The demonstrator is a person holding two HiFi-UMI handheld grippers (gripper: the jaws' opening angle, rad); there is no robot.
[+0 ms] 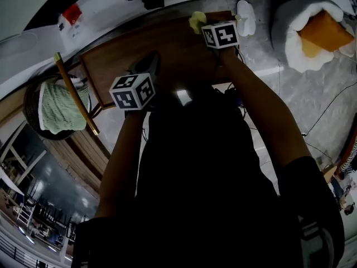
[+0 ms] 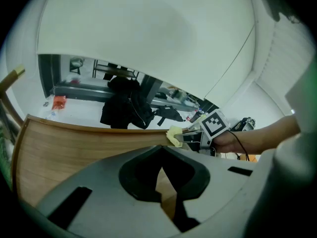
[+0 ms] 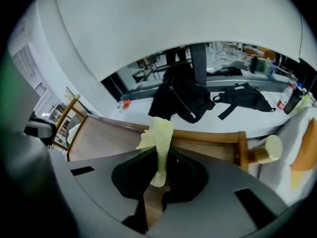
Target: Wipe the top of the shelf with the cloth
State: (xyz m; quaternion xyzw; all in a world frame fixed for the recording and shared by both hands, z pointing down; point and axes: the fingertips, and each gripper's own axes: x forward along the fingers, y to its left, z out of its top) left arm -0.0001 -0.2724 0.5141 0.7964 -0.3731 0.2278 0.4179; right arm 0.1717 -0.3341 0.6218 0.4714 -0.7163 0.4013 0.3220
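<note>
The right gripper [image 3: 157, 182] is clamping a pale yellow cloth [image 3: 157, 133], its jaws pinching the lower end so that the rest is standing up in a loose, crumpled fold above them. In the head view this gripper is reaching out to the far edge of the wooden shelf top [image 1: 167, 49], and the cloth is sitting right at that back edge, near the far right corner. Holding it by one end is leaving a free flap to drag over the wood, which suits a wiping pass; by the look of it the pass is starting from, or ending at, the back of the surface.

The left gripper [image 2: 162, 185] is carrying nothing, with its jaws drawn together on empty air. It is hovering over the near left part of the shelf top, apart from the cloth, probably just keeping clear of the wiping path.

The shelf top is showing as a flat brown board with a fine straight grain and a raised wooden rim. The cloth is looking thin, soft and limp. Left of the shelf a dark round basket [image 1: 32, 116] is holding a ribbed green knitted fabric [image 1: 58, 108], with a wooden pole [image 1: 75, 94] lying across it. Beyond the shelf, black bags [image 3: 181, 98] are lying on a white counter
</note>
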